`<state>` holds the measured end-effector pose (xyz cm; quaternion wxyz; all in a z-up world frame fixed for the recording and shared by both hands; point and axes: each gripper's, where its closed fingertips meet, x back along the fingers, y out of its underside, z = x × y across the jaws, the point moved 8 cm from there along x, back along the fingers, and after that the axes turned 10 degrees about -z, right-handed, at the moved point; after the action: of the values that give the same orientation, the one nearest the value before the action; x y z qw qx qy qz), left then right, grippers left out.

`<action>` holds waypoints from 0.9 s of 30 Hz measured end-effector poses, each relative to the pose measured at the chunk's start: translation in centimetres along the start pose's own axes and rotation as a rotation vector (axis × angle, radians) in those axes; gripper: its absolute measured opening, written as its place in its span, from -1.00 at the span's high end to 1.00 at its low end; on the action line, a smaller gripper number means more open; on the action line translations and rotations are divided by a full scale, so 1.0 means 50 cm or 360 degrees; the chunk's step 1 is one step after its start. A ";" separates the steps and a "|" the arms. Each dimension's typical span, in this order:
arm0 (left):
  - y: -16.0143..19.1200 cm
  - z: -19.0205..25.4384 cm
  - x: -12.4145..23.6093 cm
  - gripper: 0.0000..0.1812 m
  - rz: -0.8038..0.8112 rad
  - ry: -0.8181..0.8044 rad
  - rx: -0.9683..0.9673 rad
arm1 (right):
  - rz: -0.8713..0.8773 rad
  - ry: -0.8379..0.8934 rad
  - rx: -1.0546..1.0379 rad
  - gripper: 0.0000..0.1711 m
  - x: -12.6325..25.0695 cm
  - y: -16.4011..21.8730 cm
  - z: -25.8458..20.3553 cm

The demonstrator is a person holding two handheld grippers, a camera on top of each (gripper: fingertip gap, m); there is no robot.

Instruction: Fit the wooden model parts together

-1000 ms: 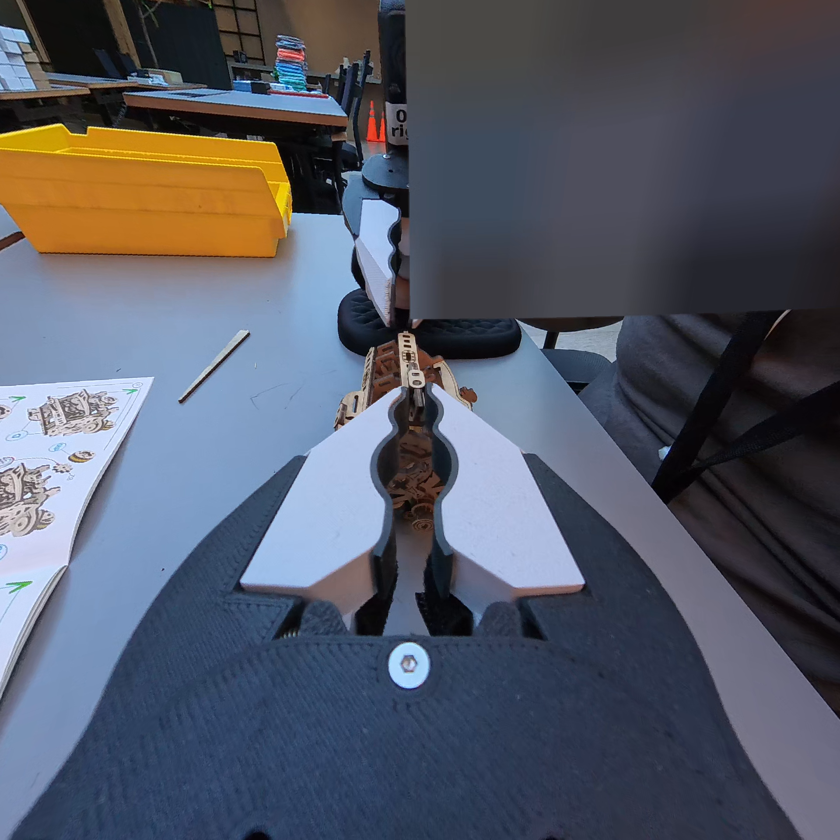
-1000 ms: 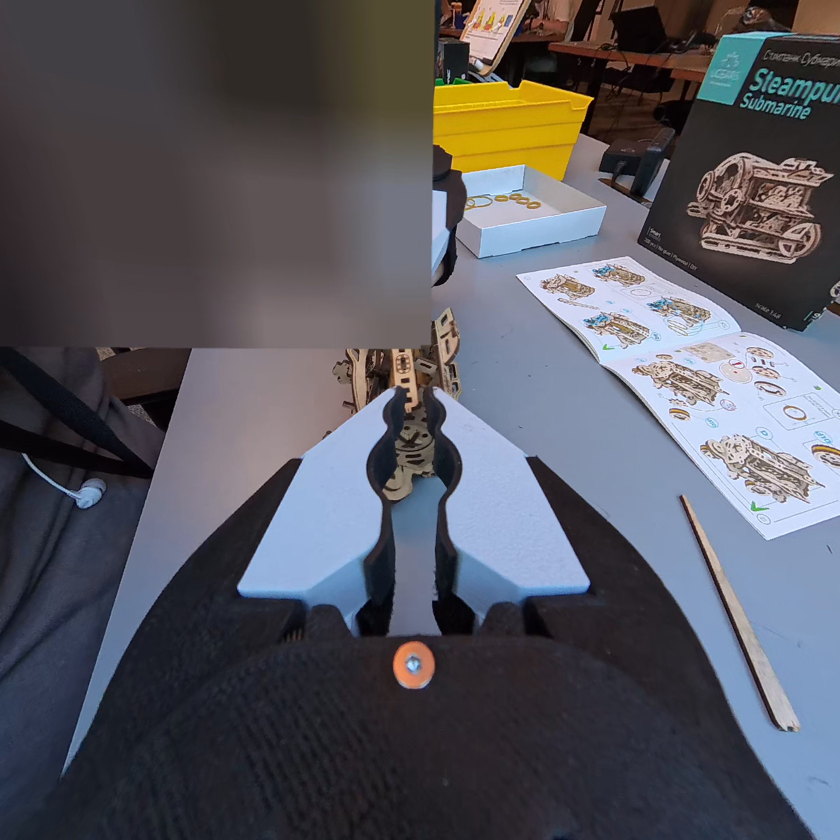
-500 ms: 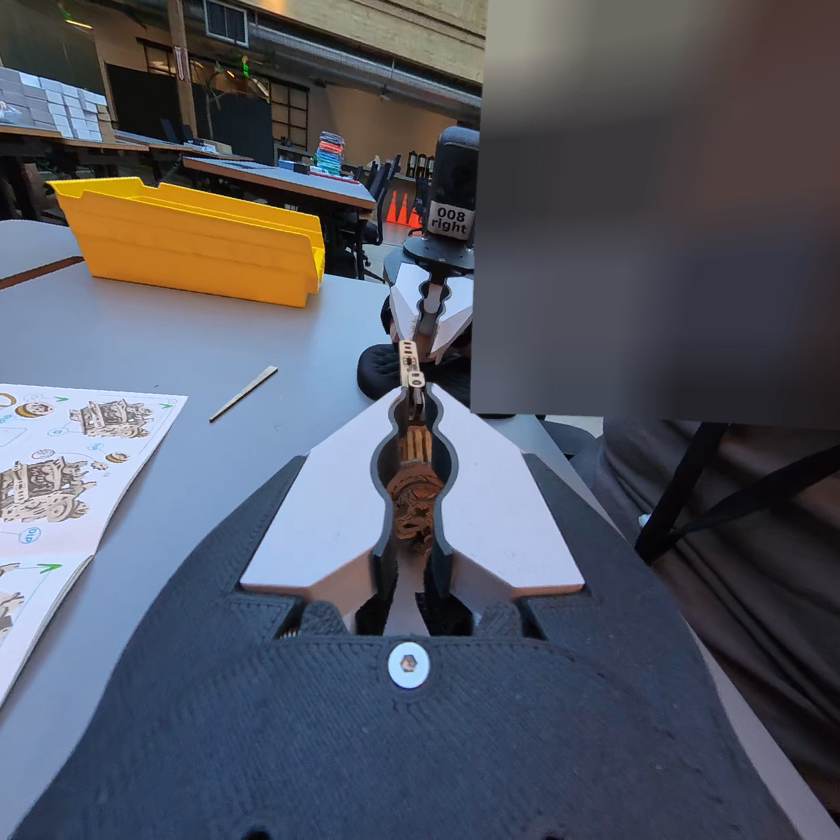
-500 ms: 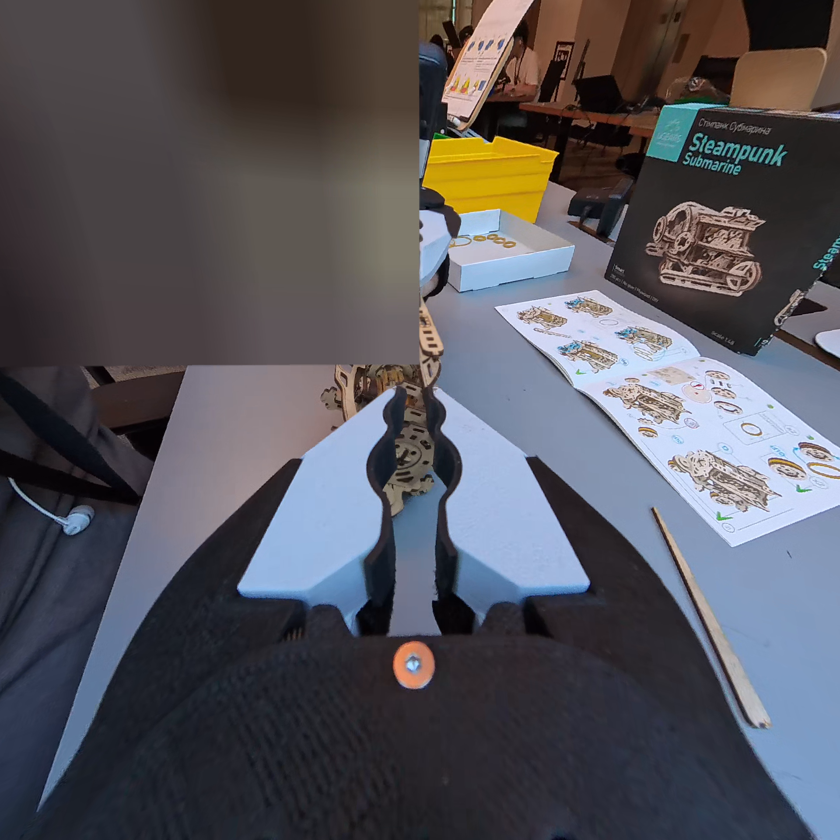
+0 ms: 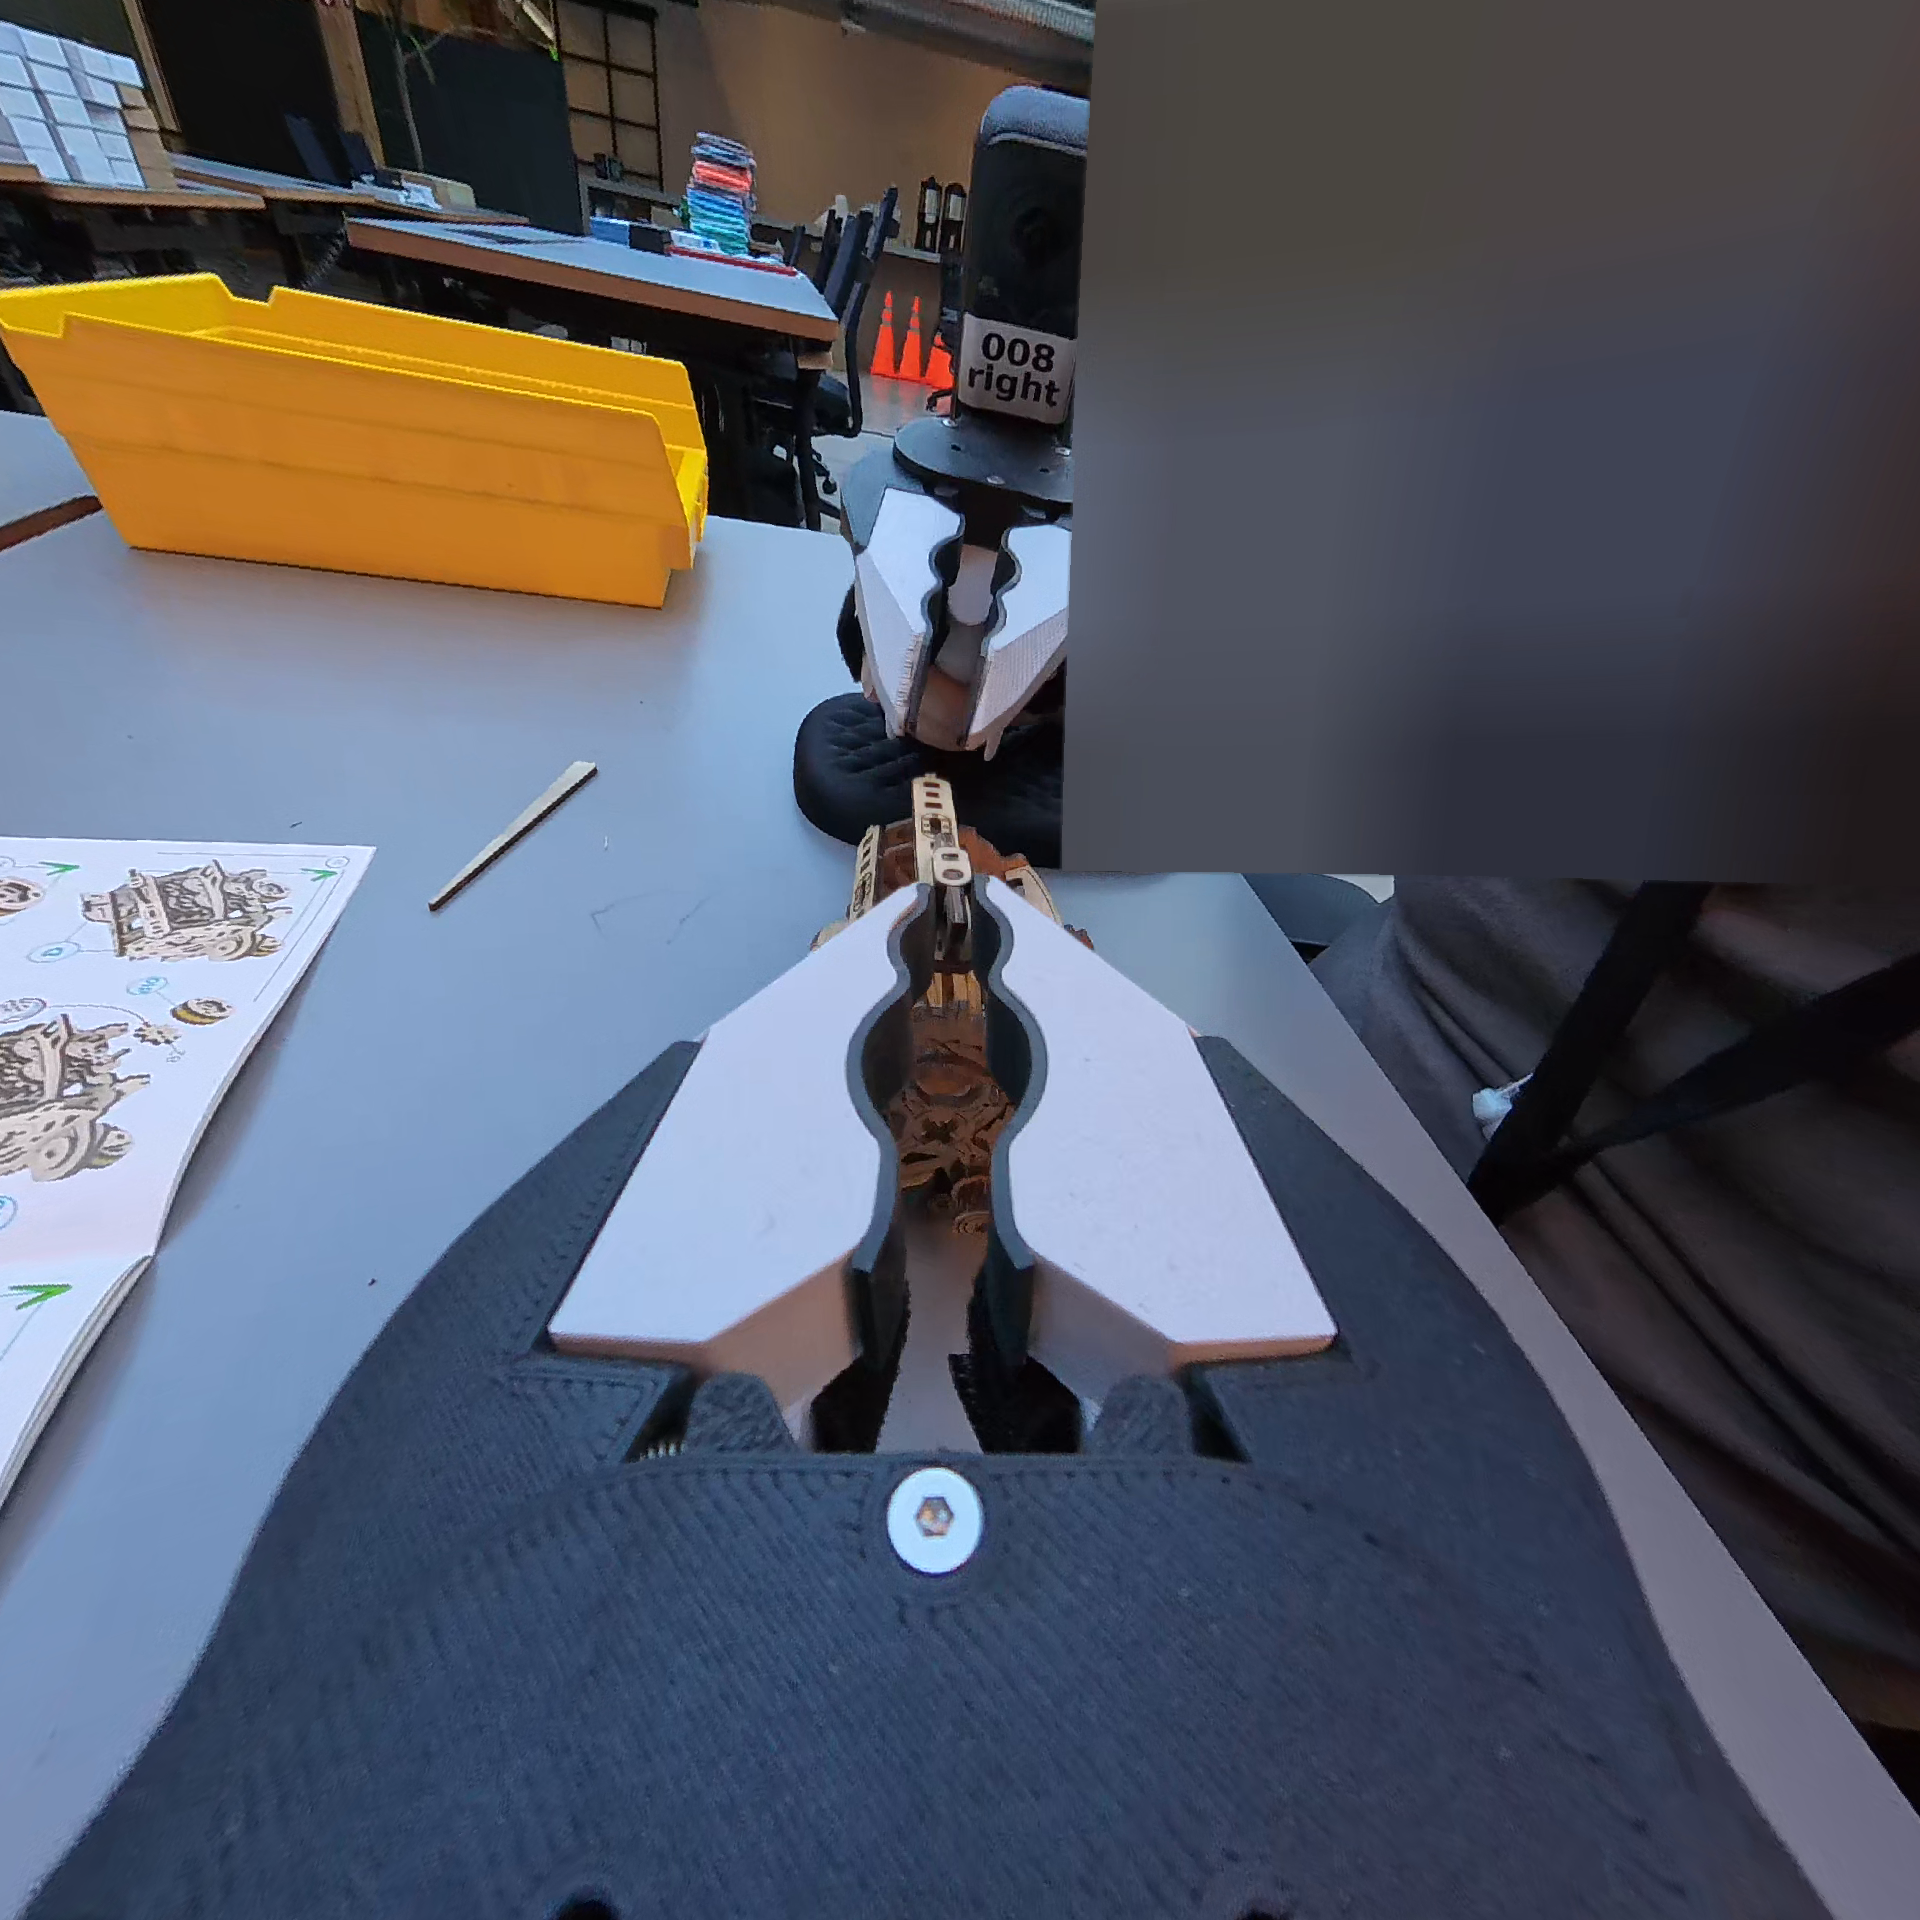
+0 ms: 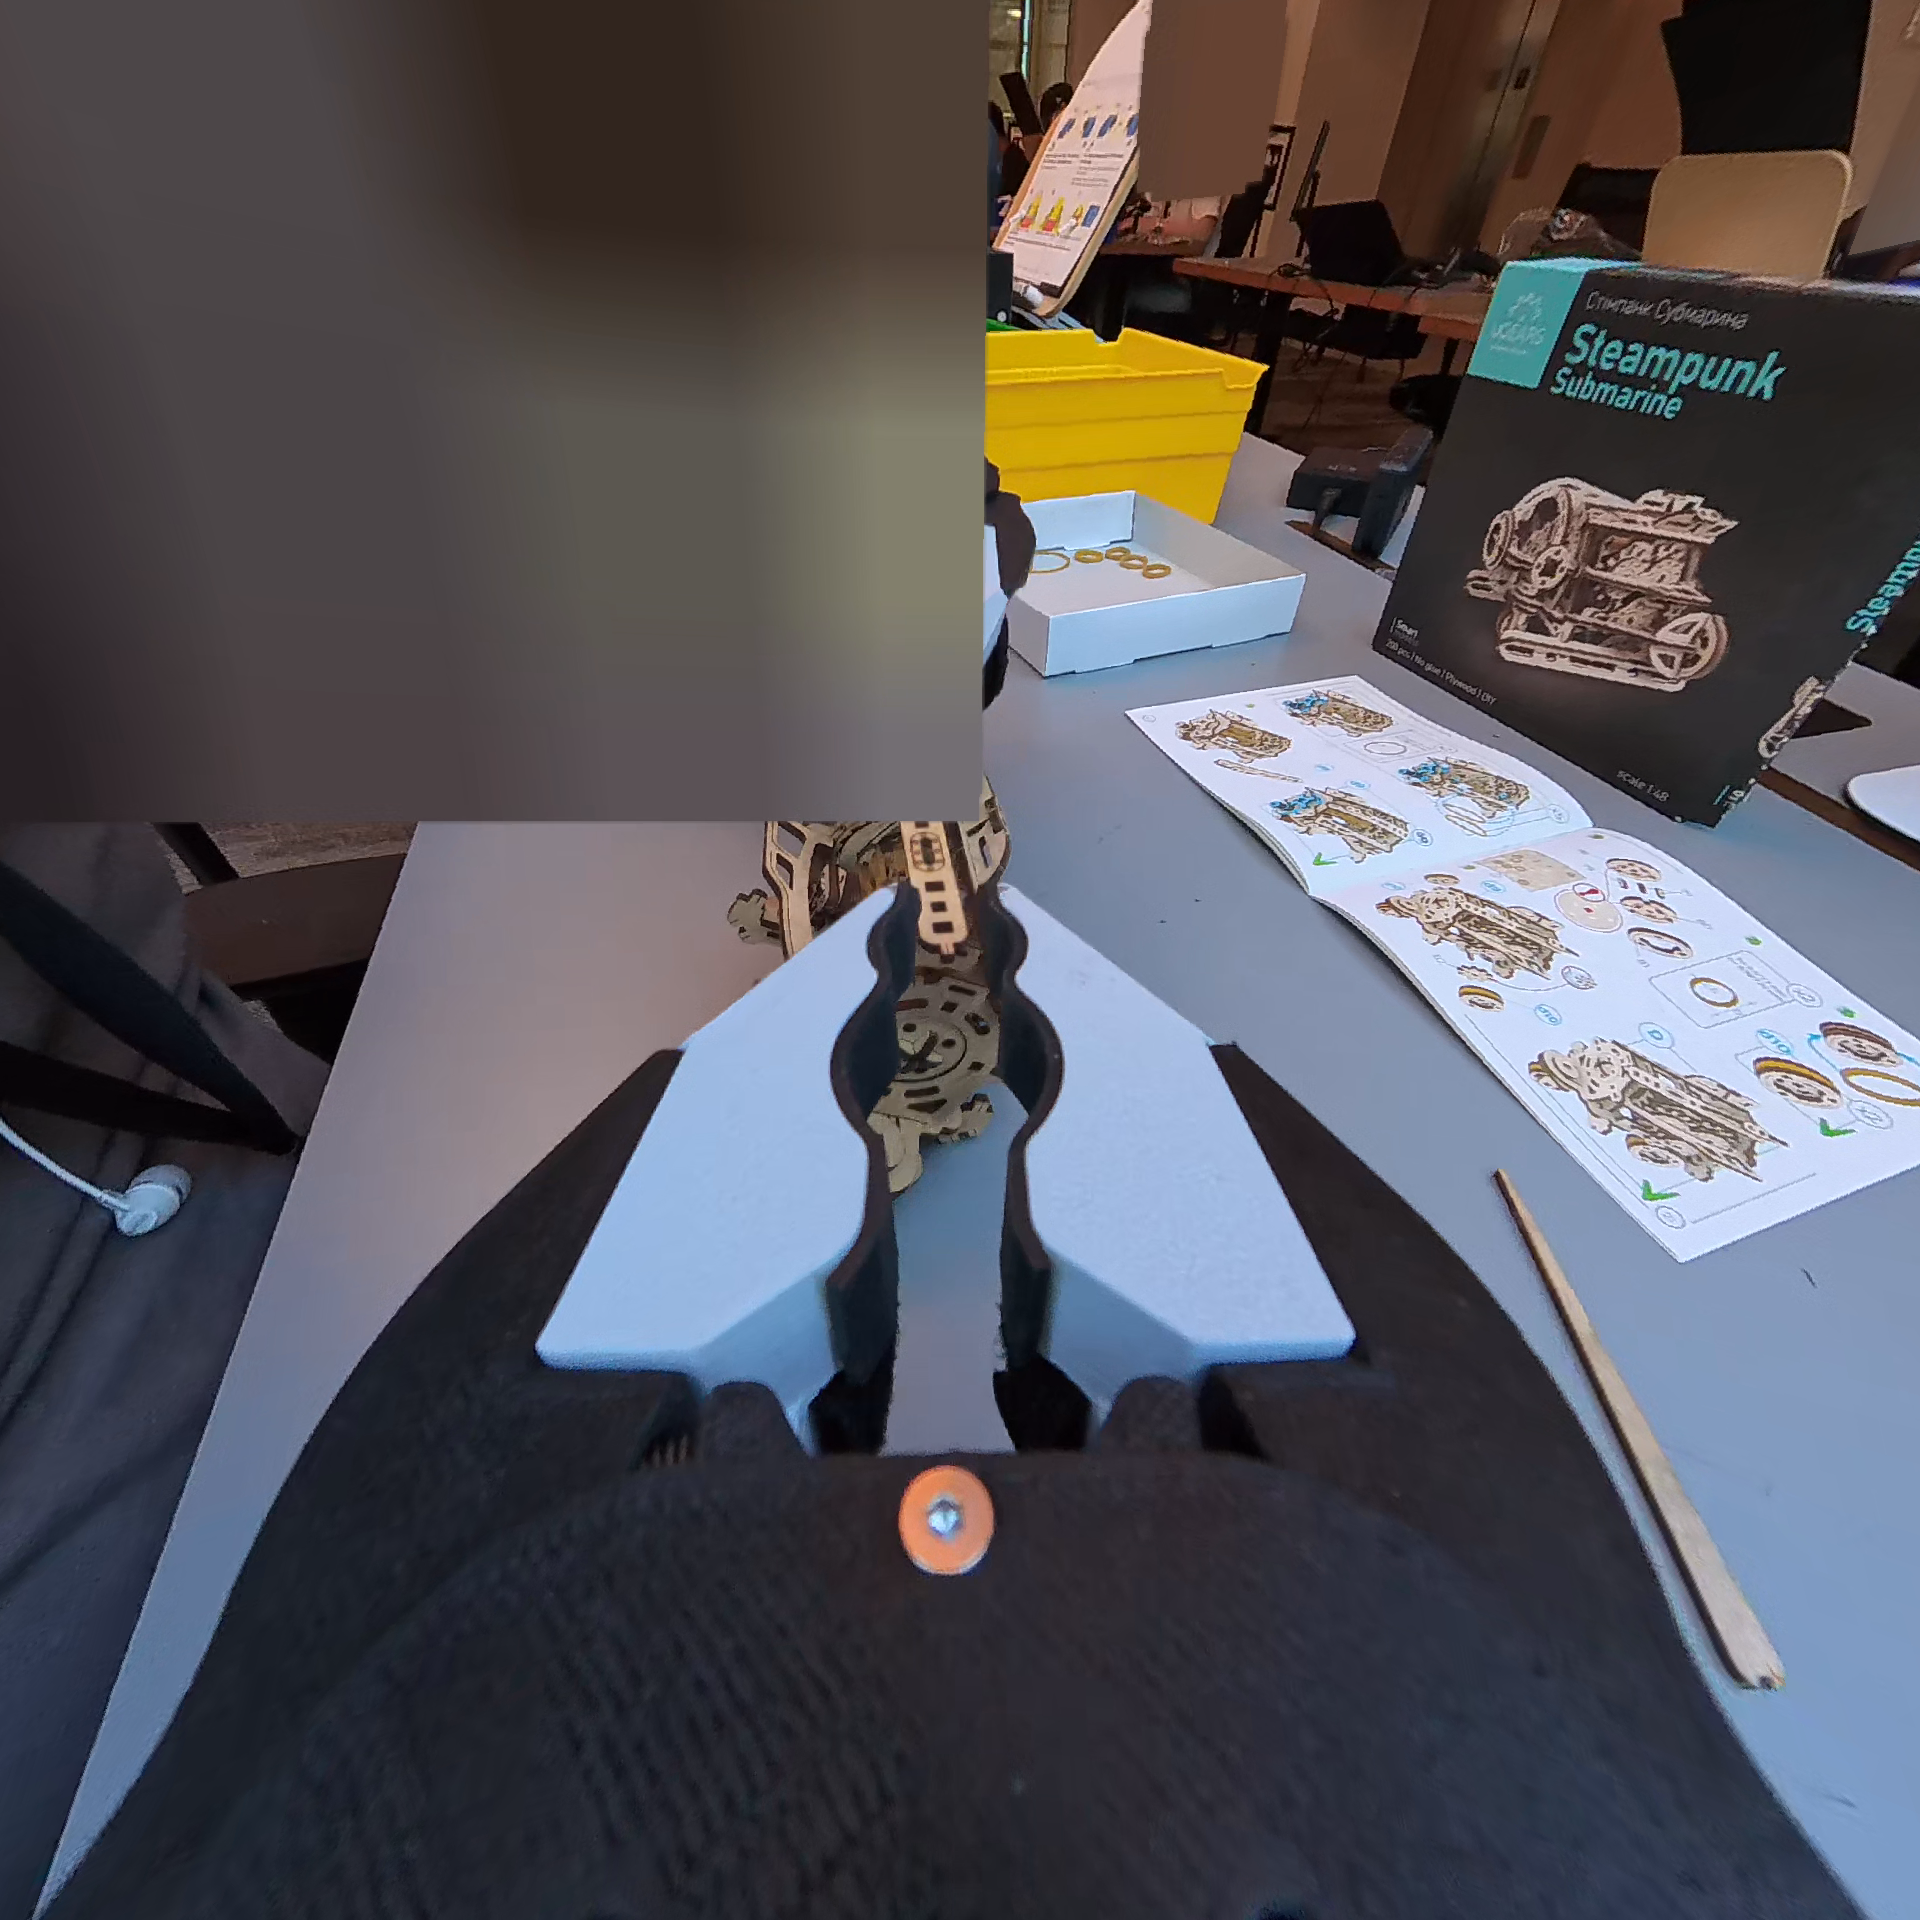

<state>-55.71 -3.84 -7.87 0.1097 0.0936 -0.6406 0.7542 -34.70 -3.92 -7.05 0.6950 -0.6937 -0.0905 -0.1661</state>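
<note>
The wooden model [image 5: 940,1101] sits at the near table edge, seen through my left jaws. My left gripper [image 5: 951,909] is shut on a thin upright plate of the model. A slotted wooden strip [image 5: 928,805] stands up from the model just beyond the tips. My right gripper [image 5: 956,732] faces me from behind the model, tilted down. In the right wrist view, my right gripper [image 6: 943,914] has its jaws a narrow gap apart, and the slotted strip [image 6: 935,894] stands in that gap above the model [image 6: 925,1060].
A yellow bin [image 5: 364,447] stands at the back. An open instruction booklet [image 6: 1507,935] and a loose wooden stick [image 6: 1631,1423] lie on the grey table. A white tray [image 6: 1174,613] with rings and a black box [image 6: 1662,540] stand farther off. A person in grey [image 5: 1662,1143] sits at the table edge. The gap from one gripper's tips to the other's is roughly 6 cm. Both grippers' tips are roughly 20 cm from the loose wooden stick [image 6: 1631,1423].
My left gripper tilted up with the model, then came back down. The slotted strip has moved from beyond the right fingertips into the gap between them. The jaw gaps look unchanged.
</note>
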 end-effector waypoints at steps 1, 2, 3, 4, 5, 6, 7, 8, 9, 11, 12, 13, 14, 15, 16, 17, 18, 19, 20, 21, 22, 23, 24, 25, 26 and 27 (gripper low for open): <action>0.001 0.000 -0.001 0.96 -0.0006 0.0000 -0.0002 | -0.0013 0.0000 0.0001 0.88 -0.002 0.002 0.000; 0.002 0.000 -0.001 0.96 -0.0013 -0.0003 -0.0006 | -0.0026 0.0001 0.0006 0.88 -0.004 0.003 -0.001; 0.003 0.000 -0.001 0.96 -0.0021 -0.0008 -0.0009 | -0.0036 0.0007 0.0011 0.88 -0.005 0.004 -0.001; 0.004 0.000 -0.001 0.96 -0.0024 -0.0010 -0.0010 | -0.0042 0.0013 0.0012 0.88 -0.005 0.006 0.000; 0.005 -0.001 -0.001 0.96 -0.0021 -0.0009 -0.0007 | -0.0045 0.0014 0.0005 0.88 -0.006 0.006 0.001; 0.006 -0.001 -0.001 0.96 -0.0018 -0.0004 0.0001 | -0.0045 0.0011 -0.0004 0.88 -0.006 0.007 0.002; 0.007 -0.002 -0.002 0.96 -0.0017 0.0003 0.0011 | -0.0045 0.0008 -0.0013 0.88 -0.006 0.007 0.003; 0.008 -0.002 -0.003 0.96 -0.0017 0.0015 0.0018 | -0.0044 0.0002 -0.0019 0.88 -0.007 0.008 0.003; 0.009 -0.002 -0.004 0.96 -0.0020 0.0025 0.0021 | -0.0050 -0.0004 -0.0023 0.88 -0.007 0.009 0.003; 0.010 0.000 -0.007 0.96 -0.0029 0.0026 0.0009 | -0.0074 -0.0010 -0.0019 0.89 -0.009 0.013 0.002; 0.011 0.002 -0.008 0.96 -0.0036 0.0025 -0.0001 | -0.0081 -0.0012 -0.0018 0.89 -0.009 0.014 0.001; 0.011 0.003 -0.009 0.96 -0.0042 0.0026 -0.0006 | -0.0087 -0.0006 -0.0022 0.89 -0.010 0.014 0.001; 0.012 0.003 -0.009 0.96 -0.0047 0.0032 -0.0005 | -0.0093 0.0002 -0.0030 0.90 -0.010 0.015 0.002; 0.013 0.003 -0.010 0.96 -0.0052 0.0035 -0.0002 | -0.0100 0.0019 -0.0050 0.90 -0.011 0.016 0.005; 0.014 0.003 -0.010 0.96 -0.0055 0.0035 -0.0001 | -0.0100 0.0032 -0.0070 0.91 -0.011 0.016 0.007; 0.015 0.003 -0.010 0.96 -0.0059 0.0036 0.0000 | -0.0100 0.0029 -0.0086 0.92 -0.011 0.016 0.008; 0.016 0.003 -0.011 0.96 -0.0063 0.0038 0.0001 | -0.0098 0.0021 -0.0102 0.95 -0.011 0.016 0.008; 0.016 0.003 -0.011 0.96 -0.0064 0.0040 0.0002 | -0.0094 0.0016 -0.0116 0.96 -0.011 0.016 0.009; 0.016 0.003 -0.011 0.96 -0.0062 0.0041 0.0003 | -0.0094 0.0004 -0.0128 0.96 -0.011 0.016 0.009; 0.015 0.003 -0.011 0.96 -0.0062 0.0042 0.0002 | -0.0097 -0.0019 -0.0130 0.96 -0.012 0.016 0.006; 0.016 0.004 -0.011 0.96 -0.0064 0.0041 0.0000 | -0.0107 -0.0034 -0.0125 0.97 -0.014 0.016 0.004; 0.016 0.004 -0.011 0.96 -0.0065 0.0040 -0.0003 | -0.0121 -0.0035 -0.0115 0.97 -0.016 0.017 0.003; 0.016 0.004 -0.011 0.96 -0.0070 0.0039 -0.0005 | -0.0130 -0.0037 -0.0106 0.97 -0.017 0.017 0.002; 0.017 0.004 -0.011 0.96 -0.0075 0.0034 -0.0008 | -0.0130 -0.0040 -0.0098 0.98 -0.017 0.017 0.001; 0.017 0.005 -0.011 0.97 -0.0077 0.0030 -0.0013 | -0.0129 -0.0047 -0.0092 0.98 -0.016 0.017 -0.001; 0.017 0.005 -0.011 0.96 -0.0077 0.0030 -0.0016 | -0.0127 -0.0056 -0.0085 0.99 -0.016 0.017 -0.002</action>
<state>-55.43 -4.23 -8.78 0.1346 0.1014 -0.6407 0.7491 -35.13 -3.93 -8.14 0.6673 -0.7107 -0.1258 -0.1837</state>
